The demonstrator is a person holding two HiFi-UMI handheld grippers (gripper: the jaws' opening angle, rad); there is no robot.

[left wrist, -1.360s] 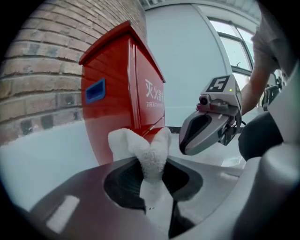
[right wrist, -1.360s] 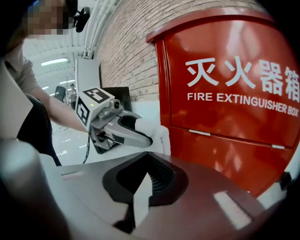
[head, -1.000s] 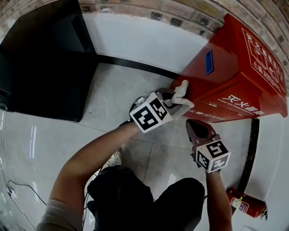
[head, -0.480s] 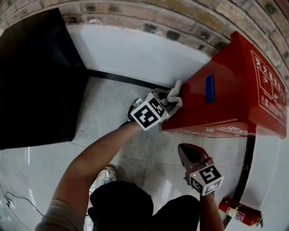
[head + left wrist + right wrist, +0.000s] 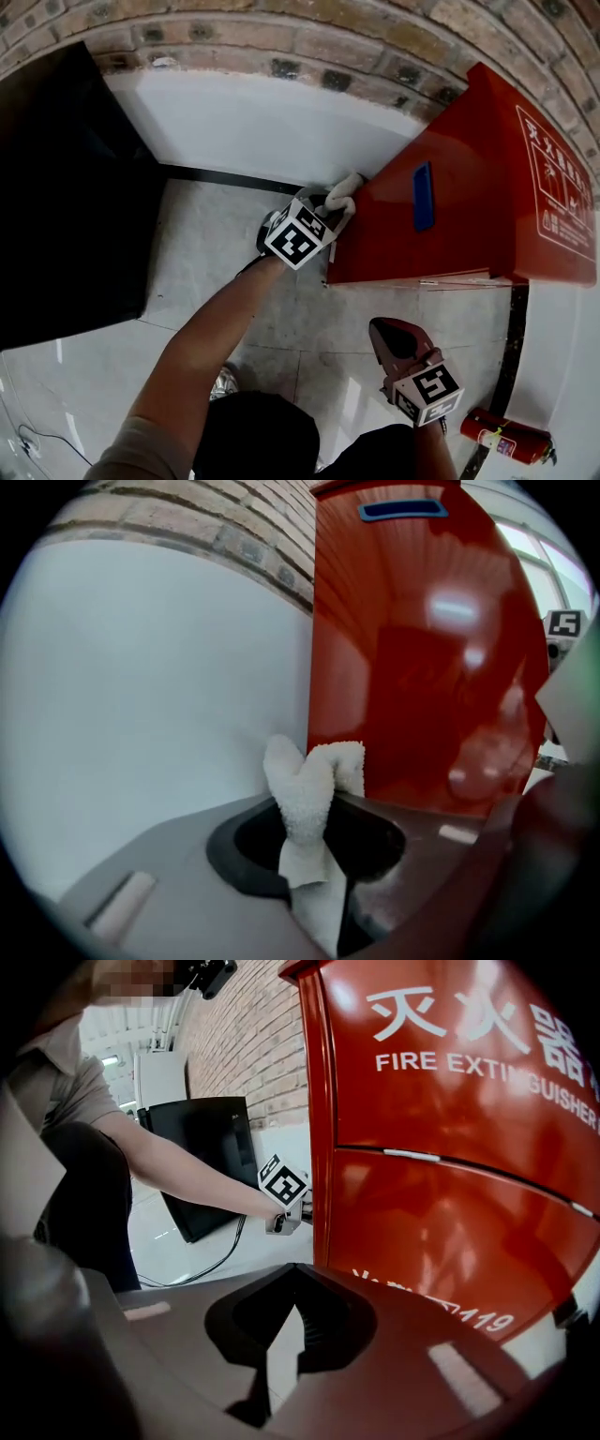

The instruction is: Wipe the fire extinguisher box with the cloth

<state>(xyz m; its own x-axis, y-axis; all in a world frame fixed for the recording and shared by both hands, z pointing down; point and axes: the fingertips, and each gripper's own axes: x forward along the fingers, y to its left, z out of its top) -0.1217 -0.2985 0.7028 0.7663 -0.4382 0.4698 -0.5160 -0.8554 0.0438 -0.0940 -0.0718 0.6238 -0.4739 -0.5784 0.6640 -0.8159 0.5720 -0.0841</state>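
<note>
Fire extinguisher box (image 5: 469, 187): red, on tile floor, backed to white wall (brick above). Right gripper (image 5: 382, 330): jaws closed, empty, near box front. Left gripper (image 5: 330, 204): at box's side, clamped on cloth (image 5: 345, 187). Cloth tip against box edge by wall.

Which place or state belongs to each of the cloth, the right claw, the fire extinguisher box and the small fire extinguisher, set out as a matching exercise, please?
1. cloth
2. right claw
3. fire extinguisher box
4. small fire extinguisher

A. lying on the floor
B. shut, empty
C. pinched in the left claw
D. standing against the wall

Pairs: 1-C, 2-B, 3-D, 4-A
</note>
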